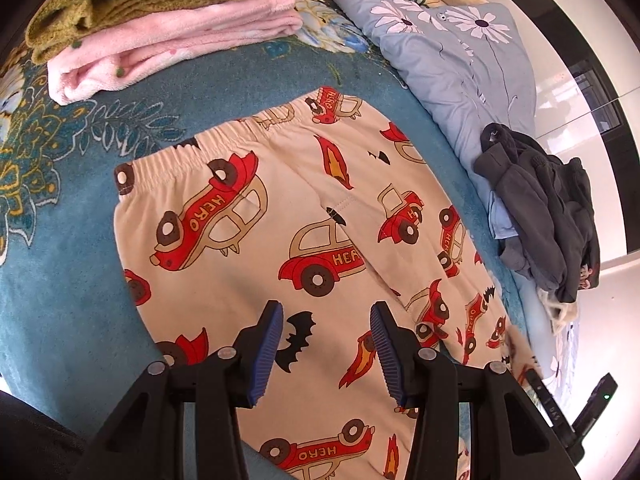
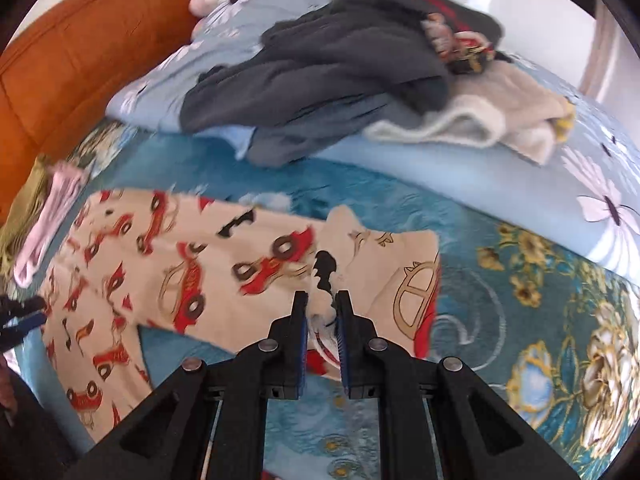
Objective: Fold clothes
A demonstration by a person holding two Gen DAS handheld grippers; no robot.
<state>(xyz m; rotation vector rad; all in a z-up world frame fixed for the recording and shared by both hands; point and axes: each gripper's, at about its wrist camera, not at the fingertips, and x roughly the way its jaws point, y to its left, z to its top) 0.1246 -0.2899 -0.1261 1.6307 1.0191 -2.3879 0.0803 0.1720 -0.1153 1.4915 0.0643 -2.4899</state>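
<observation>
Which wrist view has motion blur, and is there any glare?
Right wrist view: smeared, the car-print pants and dark clothes pile streak sideways; the right gripper itself stays sharp. Left wrist view: crisp, pants print readable, glare blown out on the white surface at right. Both bend with fisheye.

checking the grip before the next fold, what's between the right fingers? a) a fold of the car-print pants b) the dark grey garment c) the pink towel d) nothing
a: in the right wrist view the right gripper pinches a bunched fold of the car-print pants; the pink towel and dark grey garment lie apart.
</observation>
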